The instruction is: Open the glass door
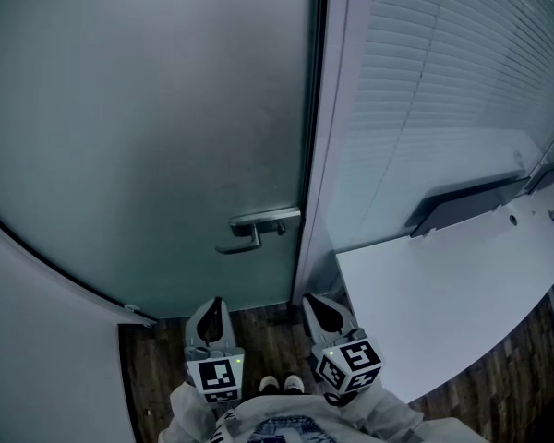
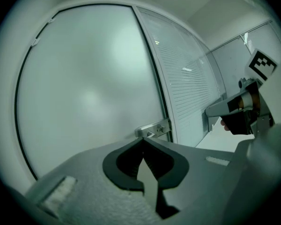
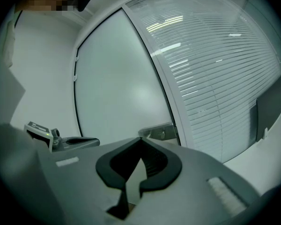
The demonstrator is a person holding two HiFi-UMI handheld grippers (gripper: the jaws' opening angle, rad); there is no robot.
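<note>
Glass door (image 1: 148, 127), frosted, stands closed ahead, its handle (image 1: 258, 229) at the right edge beside the frame. Left gripper (image 1: 212, 314) and right gripper (image 1: 327, 310) hover side by side, low and apart from the handle (both with jaws pressed together, nothing between them). White desk (image 1: 443, 293) sits to the right, under slatted blinds (image 1: 443, 72).

A dark wood-plank floor (image 1: 157, 377) carries the person's pale shoes (image 1: 283, 385); a white table (image 1: 443, 293) stands at the right.
</note>
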